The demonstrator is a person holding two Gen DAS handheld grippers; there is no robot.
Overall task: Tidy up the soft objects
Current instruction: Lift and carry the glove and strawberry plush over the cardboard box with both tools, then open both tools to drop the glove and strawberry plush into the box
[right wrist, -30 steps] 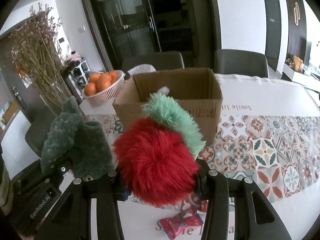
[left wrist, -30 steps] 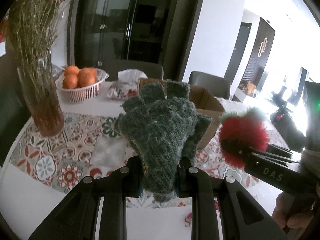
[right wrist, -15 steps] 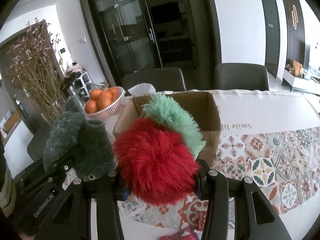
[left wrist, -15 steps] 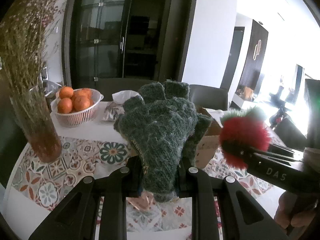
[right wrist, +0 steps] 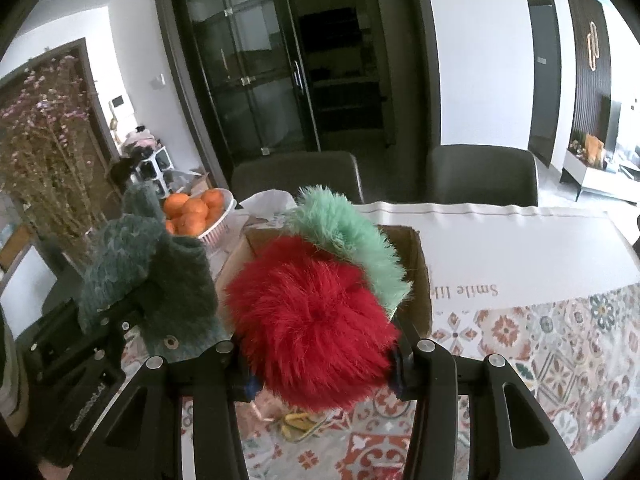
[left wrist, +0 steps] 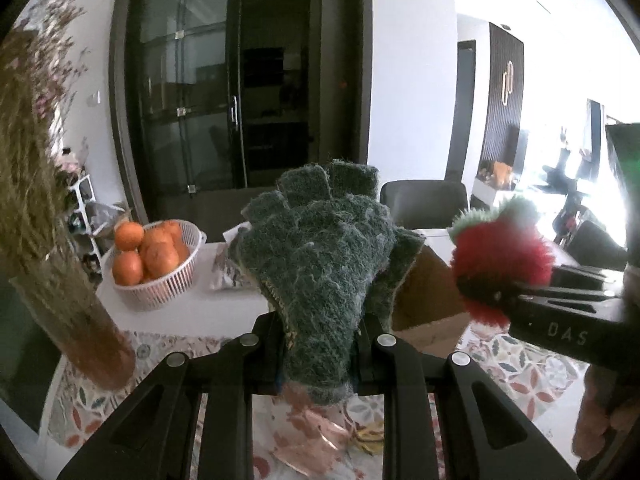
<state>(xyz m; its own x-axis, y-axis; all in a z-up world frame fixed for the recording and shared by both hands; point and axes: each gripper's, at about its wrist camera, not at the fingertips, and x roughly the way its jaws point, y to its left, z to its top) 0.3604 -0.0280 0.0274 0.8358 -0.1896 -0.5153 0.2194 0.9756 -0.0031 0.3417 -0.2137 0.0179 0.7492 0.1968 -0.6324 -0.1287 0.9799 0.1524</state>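
My left gripper [left wrist: 320, 344] is shut on a dark green knitted glove [left wrist: 320, 264] and holds it upright above the table. The glove also shows in the right wrist view [right wrist: 152, 276]. My right gripper [right wrist: 320, 364] is shut on a red and mint-green furry pompom toy [right wrist: 312, 328], also seen at the right of the left wrist view [left wrist: 504, 252]. An open cardboard box [right wrist: 418, 276] stands on the table just behind both held items; in the left wrist view the box [left wrist: 428, 296] sits between the glove and the toy.
A white basket of oranges [left wrist: 152, 264] and a vase of dried flowers [left wrist: 68, 304] stand at the left. A tissue pack [left wrist: 228, 272] lies behind the glove. Small wrappers [right wrist: 296, 428] lie on the patterned table runner [right wrist: 560, 352]. Dark chairs [right wrist: 480, 176] stand beyond the table.
Both grippers have risen and tilted up with their items still held. The box and table sit lower in both views.
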